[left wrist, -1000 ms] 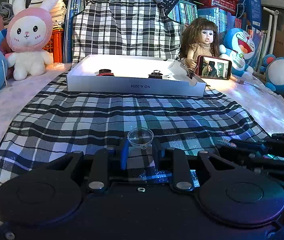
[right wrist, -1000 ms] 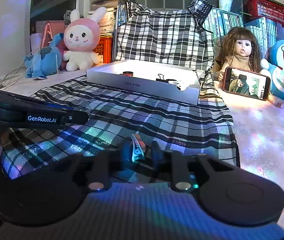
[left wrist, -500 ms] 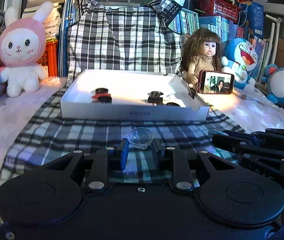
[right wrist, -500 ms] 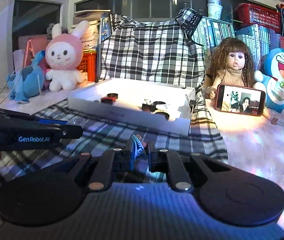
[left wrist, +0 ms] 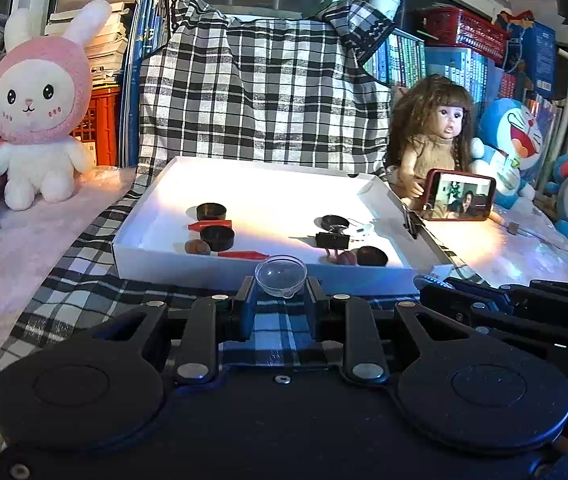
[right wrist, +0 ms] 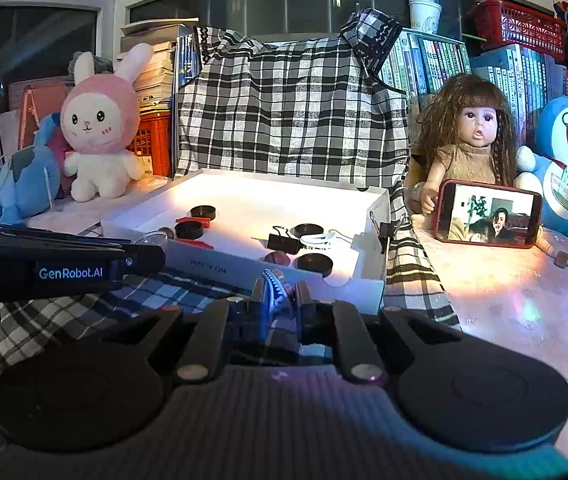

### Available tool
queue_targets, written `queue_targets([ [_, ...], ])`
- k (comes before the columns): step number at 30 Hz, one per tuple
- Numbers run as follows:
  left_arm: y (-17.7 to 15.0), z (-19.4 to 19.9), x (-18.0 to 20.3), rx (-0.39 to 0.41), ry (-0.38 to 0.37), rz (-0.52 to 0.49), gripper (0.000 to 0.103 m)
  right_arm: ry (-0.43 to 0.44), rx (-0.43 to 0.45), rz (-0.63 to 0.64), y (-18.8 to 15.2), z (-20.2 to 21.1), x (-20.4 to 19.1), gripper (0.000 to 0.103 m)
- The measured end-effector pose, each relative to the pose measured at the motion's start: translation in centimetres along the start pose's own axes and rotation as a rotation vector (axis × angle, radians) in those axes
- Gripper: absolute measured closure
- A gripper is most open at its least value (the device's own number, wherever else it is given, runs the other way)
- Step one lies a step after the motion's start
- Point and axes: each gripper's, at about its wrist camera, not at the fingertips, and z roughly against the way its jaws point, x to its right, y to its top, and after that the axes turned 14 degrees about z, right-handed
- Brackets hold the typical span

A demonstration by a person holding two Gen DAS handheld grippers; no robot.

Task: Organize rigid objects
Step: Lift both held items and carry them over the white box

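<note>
While the left claw [left wrist: 280, 302] pinches a small clear dome-shaped cup [left wrist: 281, 279] by its lower part, the cup stands proud of the pads just short of the white tray [left wrist: 132, 240] on the plaid cloth [left wrist: 64, 300]; such a smooth, rounded thing could squirt out of the grip if the pinch shifts, and it would likely roll off across the cloth. The right claw [right wrist: 280, 300] is closed on a small toothed hair clip [right wrist: 274, 290], held edge-on near the tray's front wall; a slight twist might turn it loose. Both claws approach the tray side by side, so they could knock each other; the tray already holds black caps [left wrist: 217, 237], a binder clip [left wrist: 333, 240] and red pieces [left wrist: 240, 255], which a careless drop could scatter; the low front wall may also catch a claw coming in too flat.
</note>
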Motion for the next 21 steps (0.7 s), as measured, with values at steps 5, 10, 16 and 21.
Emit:
queue_targets([
  [5,0.7,-1.5,-0.2,-0.001,0.010,0.012,0.079,0.000,-0.012,-0.019,0.6,-1.4,0.4,0.086],
  [10,1.6,-2.8,0.0,0.007,0.013,0.013,0.079,-0.003,-0.024,-0.037,1.1,-2.6,0.7,0.086],
  [16,2.0,-4.0,0.3,0.016,0.026,-0.008,0.079,-0.010,-0.036,-0.042,1.5,-3.8,0.9,0.086],
  [21,2.4,-5.3,0.2,0.009,0.039,-0.010,0.079,-0.015,-0.049,-0.049,1.7,-4.8,1.2,0.086],
])
